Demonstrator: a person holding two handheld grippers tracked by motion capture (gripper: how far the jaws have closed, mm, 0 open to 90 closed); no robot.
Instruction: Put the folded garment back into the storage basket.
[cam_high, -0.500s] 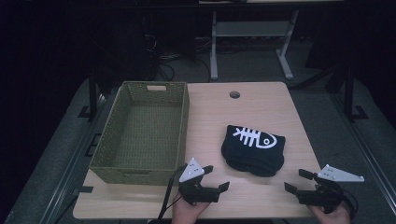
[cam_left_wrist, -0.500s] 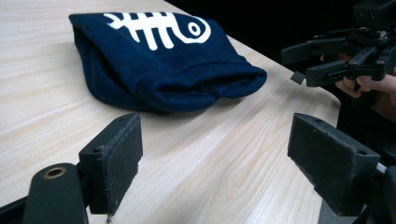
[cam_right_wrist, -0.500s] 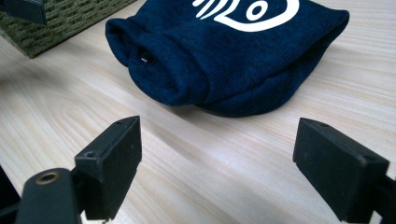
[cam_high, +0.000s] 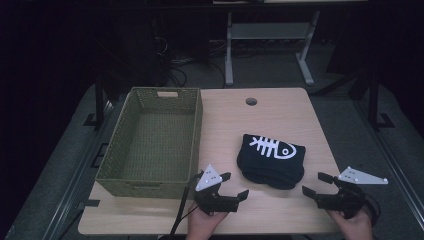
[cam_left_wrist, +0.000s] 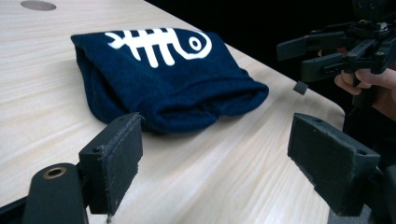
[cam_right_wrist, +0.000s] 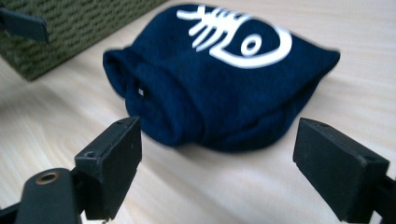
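From the high view, the folded navy cloth (cam_high: 270, 161) with the white fish-skeleton print sits right of centre on the wooden table (cam_high: 280, 112), just beside the green woven basket (cam_high: 150, 142) that takes up the left half. The left gripper (cam_high: 232, 186) is at bottom centre and the right gripper (cam_high: 314, 185) at lower right, both with jaws spread wide and nothing in them, both short of the cloth. My guess is the step is grabbing the cloth to drop it in the basket, so I'd come in low from both sides and pinch the thick folded edge, not the loose top layer, or it'll unfold on the lift. In the left gripper view the cloth (cam_left_wrist: 163, 79) fills the upper middle, its rolled edge facing the released jaws, and the right gripper (cam_left_wrist: 327, 53) hovers at upper right. In the right gripper view the cloth (cam_right_wrist: 224, 79) is dead centre, a bit blurred, with a corner of the basket (cam_right_wrist: 70, 28) at upper left. Can't tell what garment it actually is, and the person's forearms are cut off by the bottom edge of the high view.
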